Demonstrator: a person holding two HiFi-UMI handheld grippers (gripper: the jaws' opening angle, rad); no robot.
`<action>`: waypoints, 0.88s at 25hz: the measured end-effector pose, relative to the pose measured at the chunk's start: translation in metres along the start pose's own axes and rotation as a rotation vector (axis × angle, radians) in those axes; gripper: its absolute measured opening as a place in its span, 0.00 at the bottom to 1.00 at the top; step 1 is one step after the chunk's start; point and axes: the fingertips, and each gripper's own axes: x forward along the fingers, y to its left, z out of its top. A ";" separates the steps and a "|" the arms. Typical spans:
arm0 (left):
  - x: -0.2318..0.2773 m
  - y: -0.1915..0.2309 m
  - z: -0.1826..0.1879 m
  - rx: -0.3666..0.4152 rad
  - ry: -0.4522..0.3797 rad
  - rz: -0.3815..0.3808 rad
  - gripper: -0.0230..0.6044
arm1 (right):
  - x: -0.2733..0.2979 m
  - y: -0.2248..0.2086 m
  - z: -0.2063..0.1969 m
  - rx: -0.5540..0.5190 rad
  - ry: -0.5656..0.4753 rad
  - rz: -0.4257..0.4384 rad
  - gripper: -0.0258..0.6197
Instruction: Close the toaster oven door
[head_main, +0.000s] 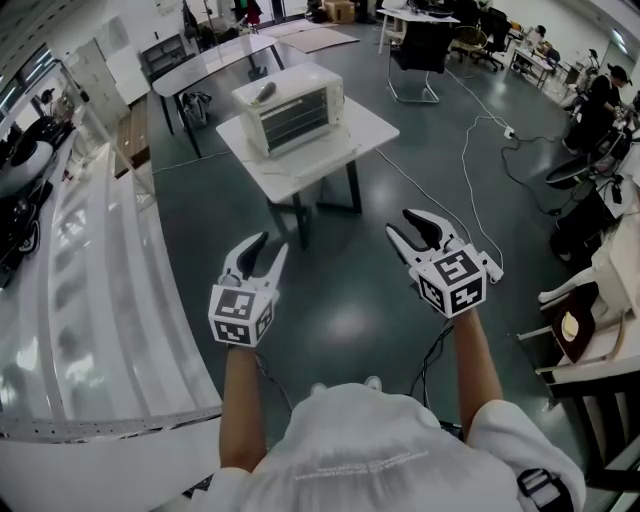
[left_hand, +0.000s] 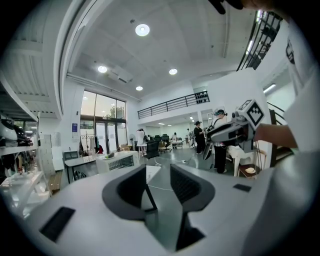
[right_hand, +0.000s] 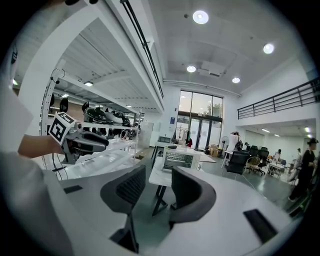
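A white toaster oven (head_main: 290, 108) stands on a small white table (head_main: 365, 125) a few steps ahead of me; it also shows small in the right gripper view (right_hand: 178, 159) and in the left gripper view (left_hand: 117, 161). From here I cannot tell how its door stands. A dark object (head_main: 265, 92) lies on its top. Both grippers are held out in the air over the floor, well short of the table. My left gripper (head_main: 272, 243) (left_hand: 157, 172) is open and empty. My right gripper (head_main: 402, 224) (right_hand: 156, 175) is open and empty too.
A long white counter (head_main: 90, 300) runs along my left. Behind the oven's table stands a longer table (head_main: 215, 60). A cable (head_main: 470, 150) trails across the dark floor on the right. A white chair (head_main: 590, 320) and desks with seated people fill the right side.
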 end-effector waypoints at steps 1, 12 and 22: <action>-0.001 -0.002 0.000 0.000 -0.002 0.001 0.26 | -0.001 -0.001 0.000 0.000 -0.001 0.003 0.28; 0.012 -0.022 0.000 0.008 0.026 0.019 0.26 | -0.009 -0.021 -0.013 -0.019 0.011 0.027 0.28; 0.037 -0.053 -0.007 -0.035 0.038 0.082 0.26 | -0.018 -0.068 -0.042 -0.007 0.013 0.056 0.28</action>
